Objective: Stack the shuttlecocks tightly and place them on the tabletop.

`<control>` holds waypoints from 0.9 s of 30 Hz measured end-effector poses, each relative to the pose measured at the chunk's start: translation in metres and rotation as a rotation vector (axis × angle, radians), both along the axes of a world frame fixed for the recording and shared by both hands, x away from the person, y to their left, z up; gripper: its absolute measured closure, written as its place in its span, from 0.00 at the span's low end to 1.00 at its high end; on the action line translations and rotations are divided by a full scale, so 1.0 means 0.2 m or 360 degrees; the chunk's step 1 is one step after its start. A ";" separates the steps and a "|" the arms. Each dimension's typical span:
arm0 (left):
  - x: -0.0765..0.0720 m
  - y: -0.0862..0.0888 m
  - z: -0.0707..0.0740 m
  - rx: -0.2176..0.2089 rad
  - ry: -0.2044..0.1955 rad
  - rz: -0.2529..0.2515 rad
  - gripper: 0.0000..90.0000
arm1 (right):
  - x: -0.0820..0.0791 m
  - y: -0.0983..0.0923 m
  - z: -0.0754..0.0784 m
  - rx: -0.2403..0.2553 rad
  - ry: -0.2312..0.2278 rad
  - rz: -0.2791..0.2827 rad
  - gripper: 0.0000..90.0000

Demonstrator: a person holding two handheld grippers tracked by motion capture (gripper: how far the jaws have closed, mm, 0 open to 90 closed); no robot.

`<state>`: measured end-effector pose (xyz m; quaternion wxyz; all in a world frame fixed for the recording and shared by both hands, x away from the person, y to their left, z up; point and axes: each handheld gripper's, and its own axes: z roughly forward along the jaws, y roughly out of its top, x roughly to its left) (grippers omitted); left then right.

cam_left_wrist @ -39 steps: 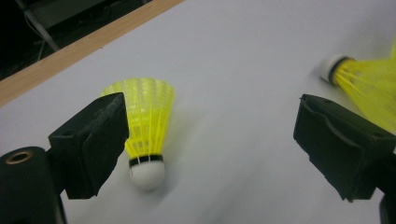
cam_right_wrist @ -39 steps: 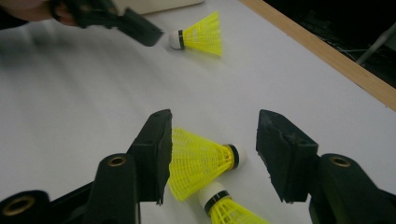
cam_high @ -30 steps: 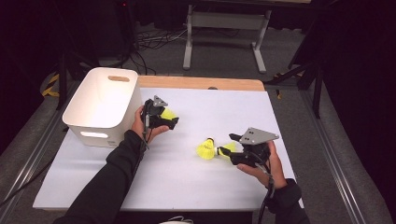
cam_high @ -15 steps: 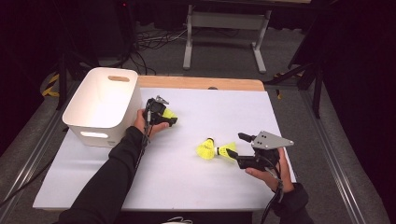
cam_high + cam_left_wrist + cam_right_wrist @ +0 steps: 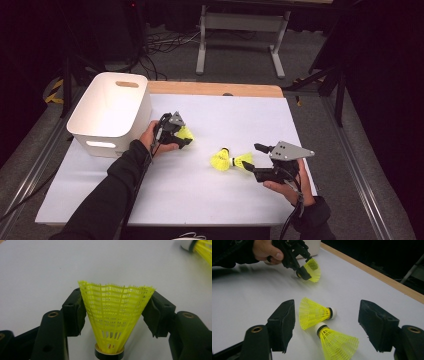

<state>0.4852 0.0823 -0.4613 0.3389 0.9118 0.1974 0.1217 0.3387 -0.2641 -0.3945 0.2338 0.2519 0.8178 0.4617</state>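
My left gripper is shut on a yellow plastic shuttlecock just right of the bin. In the left gripper view both pads press the skirt of this shuttlecock, cork toward the camera; the jaws have just been closing on it. Two more yellow shuttlecocks lie on the white table, corks meeting. My right gripper stands open just right of them; its jaws have just been opening. In the right gripper view the shuttlecocks lie between the spread jaws, untouched.
A white plastic bin with handle slots stands at the table's back left, close to my left hand. The table's wooden back edge runs behind it. Metal stand legs and cables sit on the floor beyond.
The left gripper's jaws closed on the shuttlecock and the hand shifted a little toward me. The right gripper opened and drew back to the right, leaving two shuttlecocks lying on the table.
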 end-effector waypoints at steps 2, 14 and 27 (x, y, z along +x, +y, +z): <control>-0.03 0.00 0.00 0.0079 -0.0053 -0.0045 0.43 | 0.00 0.00 0.00 -0.0008 0.0002 -0.0003 0.34; -0.07 -0.07 0.03 0.0177 -0.0246 -0.0171 0.56 | 0.02 0.01 -0.02 -0.0015 0.0014 -0.0017 0.34; 0.00 -0.09 0.00 0.0238 -0.0131 -0.0339 0.43 | 0.02 0.00 -0.03 -0.0012 0.0022 -0.0008 0.34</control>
